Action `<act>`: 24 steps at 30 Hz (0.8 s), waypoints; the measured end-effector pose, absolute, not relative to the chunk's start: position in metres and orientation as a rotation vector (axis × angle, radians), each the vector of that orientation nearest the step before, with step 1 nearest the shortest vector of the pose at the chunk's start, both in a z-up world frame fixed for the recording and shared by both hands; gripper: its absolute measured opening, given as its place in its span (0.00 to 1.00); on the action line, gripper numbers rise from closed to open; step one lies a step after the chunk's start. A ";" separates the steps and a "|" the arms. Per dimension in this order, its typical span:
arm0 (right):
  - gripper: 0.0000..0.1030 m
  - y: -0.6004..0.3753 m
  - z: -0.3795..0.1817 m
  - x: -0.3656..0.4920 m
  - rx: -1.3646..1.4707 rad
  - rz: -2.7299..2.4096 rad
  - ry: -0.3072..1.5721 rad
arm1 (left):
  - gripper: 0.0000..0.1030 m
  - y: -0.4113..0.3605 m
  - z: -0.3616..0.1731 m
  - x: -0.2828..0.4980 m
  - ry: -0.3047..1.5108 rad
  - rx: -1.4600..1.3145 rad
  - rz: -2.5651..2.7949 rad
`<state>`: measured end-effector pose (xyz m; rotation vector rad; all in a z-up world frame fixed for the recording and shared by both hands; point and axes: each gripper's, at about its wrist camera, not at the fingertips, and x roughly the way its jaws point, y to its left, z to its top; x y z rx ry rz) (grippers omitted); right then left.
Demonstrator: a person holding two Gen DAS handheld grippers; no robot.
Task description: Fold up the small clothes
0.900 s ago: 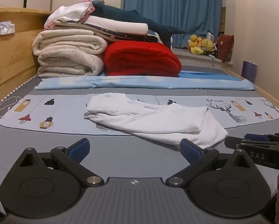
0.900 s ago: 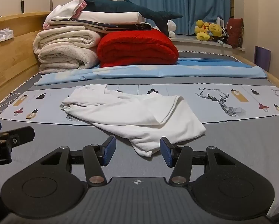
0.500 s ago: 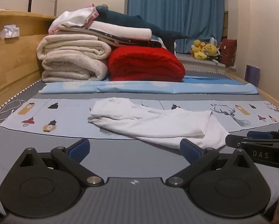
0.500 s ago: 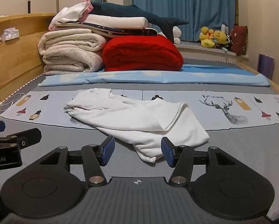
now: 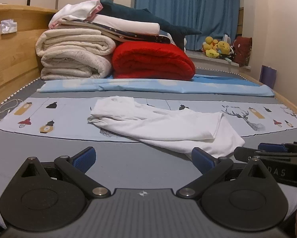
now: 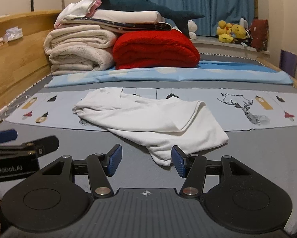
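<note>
A small white garment (image 5: 164, 125) (image 6: 148, 119) lies rumpled and partly folded over itself across the grey bed sheet (image 5: 49, 144) and its printed light-blue band. My left gripper (image 5: 143, 158) hovers open over bare grey sheet, short of the garment's near edge. My right gripper (image 6: 146, 159) is open too, with the garment's nearest corner reaching in between the blue pads (image 6: 178, 160) without being pinched. The right gripper's fingers (image 5: 267, 150) show side-on at the right edge of the left wrist view, and the left gripper's fingers (image 6: 23, 144) at the left of the right wrist view.
At the bed's far end sit cream rolled blankets (image 5: 74, 59), a red folded blanket (image 5: 152, 61), stacked linens and a dark plush shark (image 5: 148, 17). A wooden bed frame (image 5: 11, 55) runs along the left. Plush toys (image 5: 218, 47) line the window ledge under blue curtains (image 5: 188, 10). A white cable (image 5: 7, 109) lies at left.
Both views have tipped up a little and crept nearer the garment; its near corner now lies further between the right gripper's pads. The garment itself has not moved.
</note>
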<state>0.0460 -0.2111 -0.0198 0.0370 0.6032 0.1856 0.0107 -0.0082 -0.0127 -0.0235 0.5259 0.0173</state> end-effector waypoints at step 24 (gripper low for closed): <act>0.55 -0.210 -0.020 0.046 0.029 0.190 0.608 | 1.00 -0.007 -0.017 0.015 0.545 -0.035 0.031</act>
